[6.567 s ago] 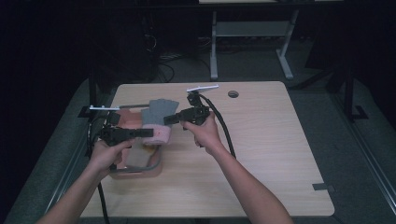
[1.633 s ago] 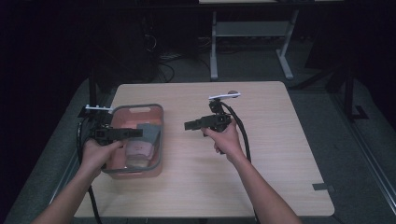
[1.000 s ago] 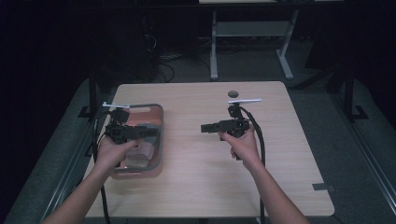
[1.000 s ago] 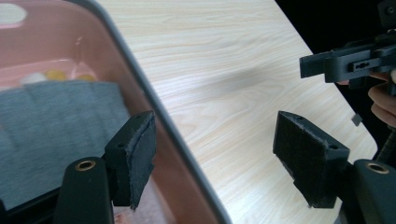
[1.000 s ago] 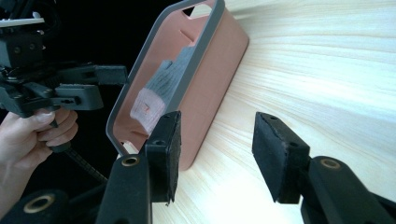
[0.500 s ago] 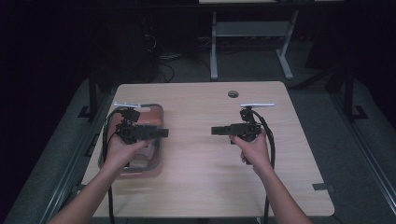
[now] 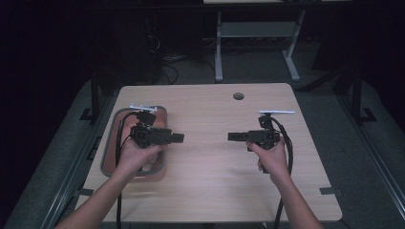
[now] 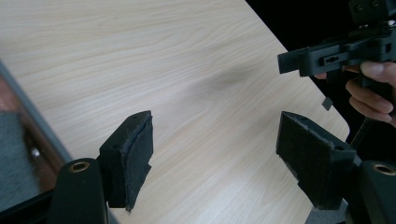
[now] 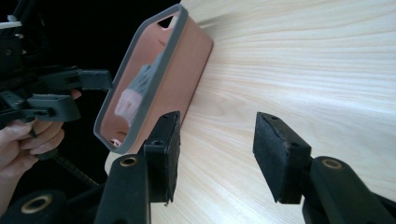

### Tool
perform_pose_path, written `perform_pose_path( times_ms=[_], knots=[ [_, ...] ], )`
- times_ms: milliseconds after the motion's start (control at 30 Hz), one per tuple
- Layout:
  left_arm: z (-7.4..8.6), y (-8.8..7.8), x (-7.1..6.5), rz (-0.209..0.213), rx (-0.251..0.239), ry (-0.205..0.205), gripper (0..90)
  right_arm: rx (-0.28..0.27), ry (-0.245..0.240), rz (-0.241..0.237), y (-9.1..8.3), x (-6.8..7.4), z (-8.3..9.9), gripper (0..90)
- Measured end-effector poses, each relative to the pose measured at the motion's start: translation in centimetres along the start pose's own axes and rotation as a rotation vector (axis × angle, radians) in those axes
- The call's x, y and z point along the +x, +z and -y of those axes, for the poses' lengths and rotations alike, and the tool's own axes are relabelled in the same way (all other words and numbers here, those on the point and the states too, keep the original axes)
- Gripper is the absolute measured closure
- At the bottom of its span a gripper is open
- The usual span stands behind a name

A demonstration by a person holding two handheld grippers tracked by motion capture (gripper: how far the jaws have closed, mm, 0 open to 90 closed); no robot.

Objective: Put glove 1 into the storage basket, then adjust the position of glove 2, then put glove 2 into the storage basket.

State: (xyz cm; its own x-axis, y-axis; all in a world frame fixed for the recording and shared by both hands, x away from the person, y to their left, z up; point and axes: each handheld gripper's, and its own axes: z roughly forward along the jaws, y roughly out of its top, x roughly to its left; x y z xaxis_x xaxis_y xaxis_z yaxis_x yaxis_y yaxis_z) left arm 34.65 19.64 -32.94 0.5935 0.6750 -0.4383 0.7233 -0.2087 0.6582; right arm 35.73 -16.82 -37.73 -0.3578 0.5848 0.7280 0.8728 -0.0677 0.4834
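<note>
Here the wooden surface (image 7: 210,157) carries a pinkish bin (image 7: 113,153) with a grey rim, set near the left edge. In the right gripper view the same bin shows a grey cloth and something pale and pink lying inside it, though what the pale piece is cannot be told.

The left tongs (image 7: 177,138) are held by the person's left hand (image 7: 136,155) just above the near right part of the bin, their tip pointing right, toward the middle of the surface. In the left gripper view their two padded jaws stand wide apart with nothing between them, only bare wood below.

The right tongs (image 7: 233,136) are held by the right hand (image 7: 272,157) over the right half of the surface, well apart from the bin, their tip pointing left so that the two tools face each other across a bare stretch of wood. In the right gripper view these jaws are likewise parted and empty, with the bin's side wall seen just beyond the left jaw

A dark round hole (image 7: 238,96) sits in the surface near its far edge
</note>
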Motion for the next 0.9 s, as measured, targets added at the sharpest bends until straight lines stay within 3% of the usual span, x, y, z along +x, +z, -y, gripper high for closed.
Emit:
perform_pose_path(
  times_ms=[567,900],
  knots=[
    [-0.3,2.3,-1.5,0.028,0.035,0.032,26.8,-0.021,0.011,0.021,-2.1,-1.2,0.3,50.2],
    [-0.2,3.9,-2.6,0.05,0.054,0.052,26.6,-0.051,0.047,0.05,-3.7,-3.6,1.3,49.5]
  ],
)
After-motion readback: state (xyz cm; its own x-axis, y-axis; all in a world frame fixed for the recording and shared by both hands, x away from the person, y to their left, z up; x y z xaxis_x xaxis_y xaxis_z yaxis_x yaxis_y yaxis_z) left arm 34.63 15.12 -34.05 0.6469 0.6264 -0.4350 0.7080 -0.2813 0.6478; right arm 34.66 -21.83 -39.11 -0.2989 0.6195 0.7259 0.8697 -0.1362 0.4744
